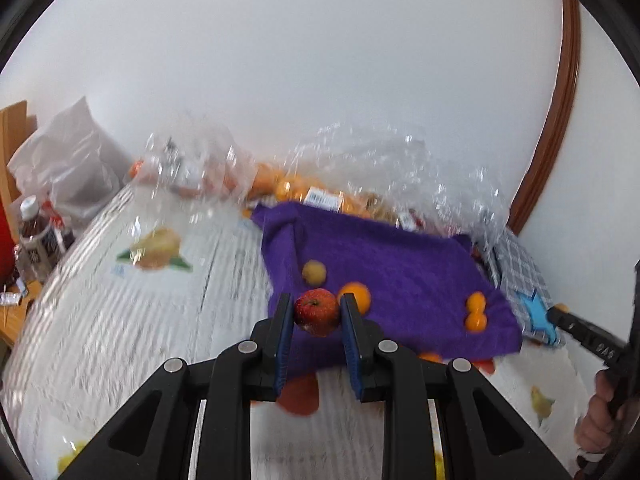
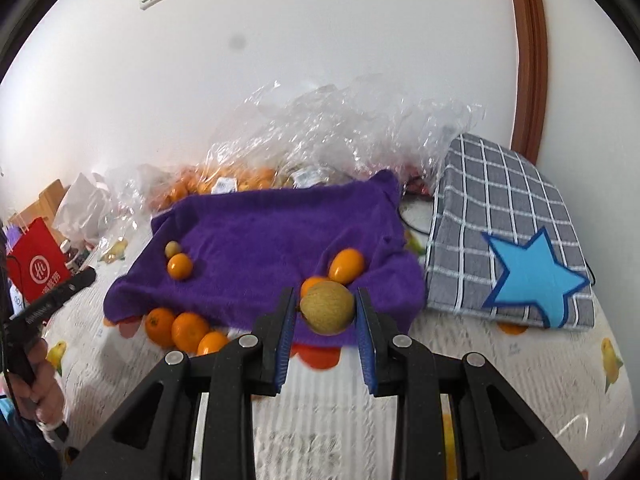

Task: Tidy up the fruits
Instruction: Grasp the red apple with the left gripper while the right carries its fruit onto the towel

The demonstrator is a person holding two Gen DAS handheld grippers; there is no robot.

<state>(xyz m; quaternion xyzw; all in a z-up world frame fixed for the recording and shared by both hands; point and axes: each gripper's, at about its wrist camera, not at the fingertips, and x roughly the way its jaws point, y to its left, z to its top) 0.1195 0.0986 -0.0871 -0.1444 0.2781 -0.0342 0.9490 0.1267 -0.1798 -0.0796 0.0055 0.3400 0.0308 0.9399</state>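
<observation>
My left gripper [image 1: 316,307] is shut on a small red apple [image 1: 317,311], held above the near edge of a purple towel [image 1: 400,272]. On that towel lie a yellowish fruit [image 1: 314,272], an orange [image 1: 357,296] and two small oranges [image 1: 476,312]. My right gripper [image 2: 326,308] is shut on a round tan-green fruit [image 2: 327,307], lifted over the towel's [image 2: 272,232] front edge. An oval orange [image 2: 346,266] and another orange [image 2: 179,266] with a small greenish fruit [image 2: 173,248] rest on the towel. Three oranges [image 2: 188,330] lie off its front left corner.
Clear plastic bags of oranges [image 2: 240,180] pile up along the white wall behind the towel. A grey checked cushion with a blue star [image 2: 516,240] lies to the right. A red paper bag [image 2: 36,268] and bottles [image 1: 36,236] stand at the left. The bed sheet [image 1: 140,320] has fruit prints.
</observation>
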